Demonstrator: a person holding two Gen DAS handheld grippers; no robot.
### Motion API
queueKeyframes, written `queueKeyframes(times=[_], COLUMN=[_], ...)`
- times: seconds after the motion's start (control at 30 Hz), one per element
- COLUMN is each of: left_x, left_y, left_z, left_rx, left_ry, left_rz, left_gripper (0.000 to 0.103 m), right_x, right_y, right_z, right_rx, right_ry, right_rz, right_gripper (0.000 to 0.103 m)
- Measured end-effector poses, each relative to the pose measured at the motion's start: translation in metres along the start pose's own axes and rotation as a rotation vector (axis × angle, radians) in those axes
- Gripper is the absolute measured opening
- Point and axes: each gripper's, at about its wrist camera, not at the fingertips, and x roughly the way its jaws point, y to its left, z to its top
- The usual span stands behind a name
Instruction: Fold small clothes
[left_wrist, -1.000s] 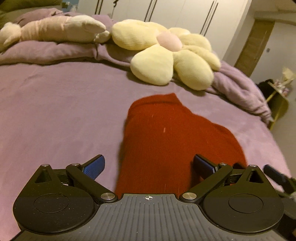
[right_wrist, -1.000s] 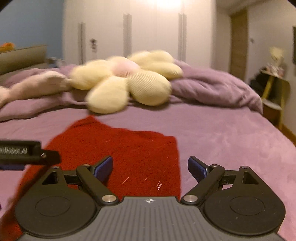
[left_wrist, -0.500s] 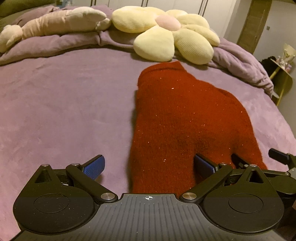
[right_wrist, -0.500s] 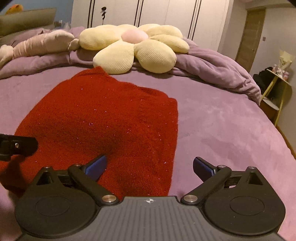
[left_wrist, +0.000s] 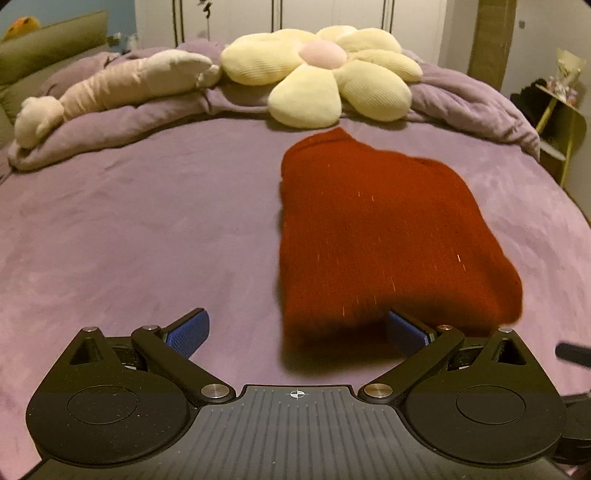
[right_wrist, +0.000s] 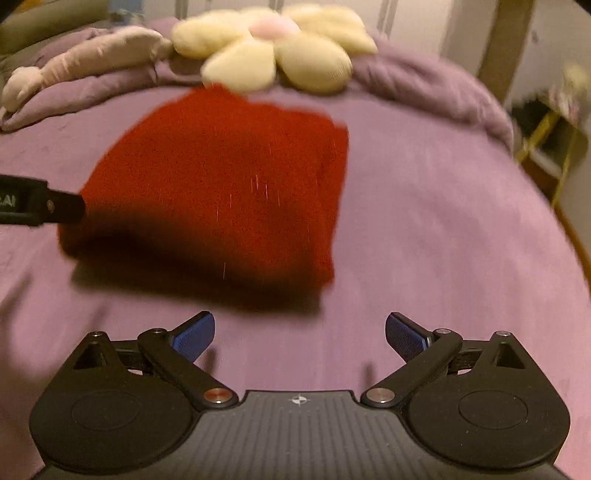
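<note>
Left wrist view. Left gripper (left_wrist: 297, 328) — tongs wide apart, holding nothing. Red knitted garment (left_wrist: 380, 236) lay flat on the purple bedspread (left_wrist: 129, 236), ahead and to the right of the tongs, its near edge just beyond the right blue pad (left_wrist: 406, 330). Half a second before, that pad sat over the knit; the gripper had since drawn back off it. Beyond the garment: flower cushion (left_wrist: 325, 77), long plush toy (left_wrist: 122, 88).

Right wrist view. Right gripper (right_wrist: 299, 332) — tongs also wide, empty, over bare bedspread (right_wrist: 443, 221). Garment (right_wrist: 229, 184) ahead and to the left, clear of both pads, where earlier the left pad overlapped it. Frame blurred, so motion is likely.

Judgement: both grippers backing away from a compact, doubled-looking bundle suggests the fold is finished or nearly so.

Differences: only the right view showed the left gripper's black tip (right_wrist: 40, 205) beside the garment's left edge, and the straight right side. Only the left view showed the rounded right corner sharply.
</note>
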Motion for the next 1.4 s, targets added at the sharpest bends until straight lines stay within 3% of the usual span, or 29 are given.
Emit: queueKeyframes(times=[0.17,0.33,0.47,0.67,0.83,1.4], left_x=[-0.018,-0.029,-0.037,-0.042,-0.044,-0.045], left_y=[0.001,0.0,-0.001,0.004,0.008,0.002], left_z=[-0.015,-0.02,-0.019,-0.013,-0.011,-0.014], left_rx=[0.009,0.048,0.069,0.07,0.037,0.08], left_ry=[0.043,0.067,0.064,0.098,0.141,0.144], left_rz=[0.026,0.062,0.086,0.107,0.054,0.049], left_gripper=[0.103,0.103,0.103,0.103,0.103,0.103], right_x=[-0.026,-0.052,-0.067,-0.073,-0.074,-0.072], right_y=[-0.011,0.006,0.011,0.021,0.023,0.017], right_z=[-0.02,-0.012,-0.007,0.008,0.012,0.01], right_rx=[0.15,0.052,0.067,0.063,0.075,0.121], right_ry=[0.063,0.026,-0.012,0.008,0.026,0.056], right_rz=[0.106,0.093,0.134,0.068,0.059,0.019], right_gripper=[0.099,0.099,0.099,0.099,0.099,0.099])
